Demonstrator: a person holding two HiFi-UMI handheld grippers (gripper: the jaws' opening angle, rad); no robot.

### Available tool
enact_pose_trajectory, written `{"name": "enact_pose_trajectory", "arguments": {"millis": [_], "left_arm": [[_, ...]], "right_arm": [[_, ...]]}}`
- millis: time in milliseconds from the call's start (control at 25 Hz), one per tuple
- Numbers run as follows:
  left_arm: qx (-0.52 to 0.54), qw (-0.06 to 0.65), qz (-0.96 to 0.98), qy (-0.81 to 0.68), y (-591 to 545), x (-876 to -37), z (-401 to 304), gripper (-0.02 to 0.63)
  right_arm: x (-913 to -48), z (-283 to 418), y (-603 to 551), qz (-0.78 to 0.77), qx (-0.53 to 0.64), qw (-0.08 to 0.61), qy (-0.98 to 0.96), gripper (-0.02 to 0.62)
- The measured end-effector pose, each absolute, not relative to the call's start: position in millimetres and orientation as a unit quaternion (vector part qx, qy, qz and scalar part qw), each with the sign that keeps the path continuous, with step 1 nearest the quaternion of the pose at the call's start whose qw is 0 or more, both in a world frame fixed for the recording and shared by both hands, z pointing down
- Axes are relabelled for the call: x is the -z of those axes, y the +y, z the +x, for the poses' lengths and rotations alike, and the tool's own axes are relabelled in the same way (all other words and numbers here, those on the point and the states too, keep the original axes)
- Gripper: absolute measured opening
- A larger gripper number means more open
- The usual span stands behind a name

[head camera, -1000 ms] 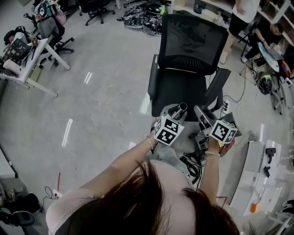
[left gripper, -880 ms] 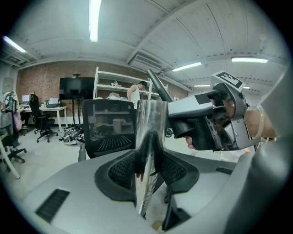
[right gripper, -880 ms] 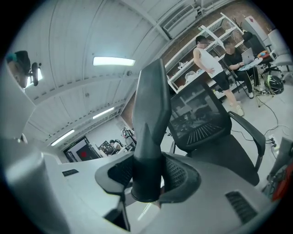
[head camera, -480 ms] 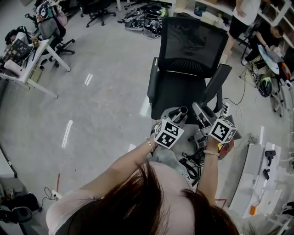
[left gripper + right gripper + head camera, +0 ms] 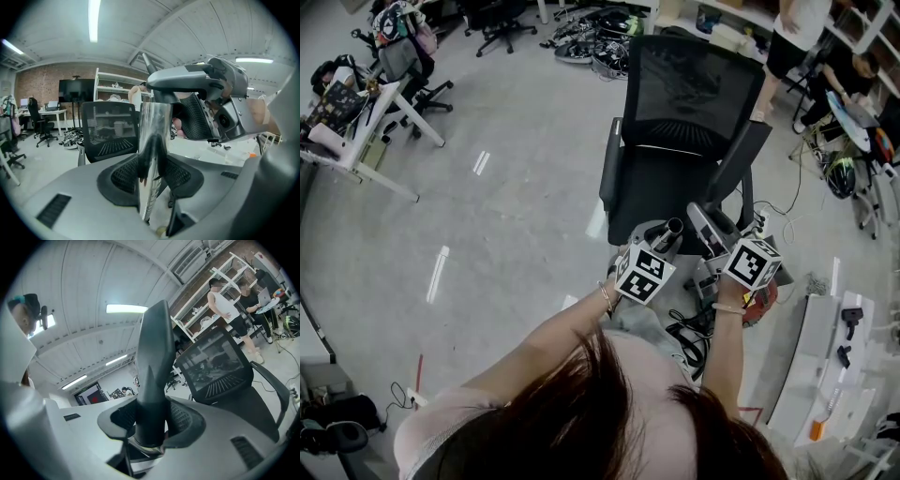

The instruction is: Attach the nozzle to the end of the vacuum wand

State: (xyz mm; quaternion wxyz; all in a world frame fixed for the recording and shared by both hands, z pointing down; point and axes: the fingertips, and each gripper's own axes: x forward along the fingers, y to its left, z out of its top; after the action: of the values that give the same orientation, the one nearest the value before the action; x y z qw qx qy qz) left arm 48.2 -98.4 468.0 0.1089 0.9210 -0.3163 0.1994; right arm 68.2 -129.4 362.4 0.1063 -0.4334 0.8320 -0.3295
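Grey floor [image 5: 516, 187] and a black mesh chair [image 5: 684, 94] lie beyond both hands. Since a second ago the right hand-held gripper [image 5: 150, 423], clamped on the dark nozzle [image 5: 153, 357], has lifted a little. The left hand-held gripper [image 5: 150, 176], gripping the shiny vacuum wand [image 5: 152, 136], kept still. Nozzle and wand end stand near each other, not yet joined — likely lining up for the fit.

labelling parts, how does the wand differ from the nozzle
The wand is shiny metal; the nozzle is dark plastic. The wand is a straight, even tube; the nozzle tapers to a slanted tip. Both are clamped, the wand in the left gripper, the nozzle in the right gripper, and not yet joined.
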Motion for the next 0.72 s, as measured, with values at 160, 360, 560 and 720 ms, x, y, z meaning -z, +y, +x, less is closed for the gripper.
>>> {"name": "enact_pose_trajectory", "arguments": {"millis": [160, 360, 560, 720], "left_arm": [[-0.200, 0.109, 0.921, -0.317, -98.0, -468.8, 49.9, 0.156], [-0.201, 0.108, 0.921, -0.316, -95.7, -469.1, 55.1, 0.156], [-0.202, 0.106, 0.922, -0.314, -93.9, -470.6, 59.7, 0.156], [-0.202, 0.106, 0.923, -0.311, -94.0, -469.7, 59.8, 0.156]], "right_arm": [[-356.6, 63.7, -128.9, -0.425, 0.320, 0.106, 0.840, 0.183], [-348.5, 59.7, -127.1, -0.414, 0.306, 0.108, 0.851, 0.183], [-348.7, 53.4, -125.5, -0.404, 0.290, 0.103, 0.861, 0.183], [-348.4, 48.1, -124.7, -0.396, 0.282, 0.105, 0.868, 0.183]]}}
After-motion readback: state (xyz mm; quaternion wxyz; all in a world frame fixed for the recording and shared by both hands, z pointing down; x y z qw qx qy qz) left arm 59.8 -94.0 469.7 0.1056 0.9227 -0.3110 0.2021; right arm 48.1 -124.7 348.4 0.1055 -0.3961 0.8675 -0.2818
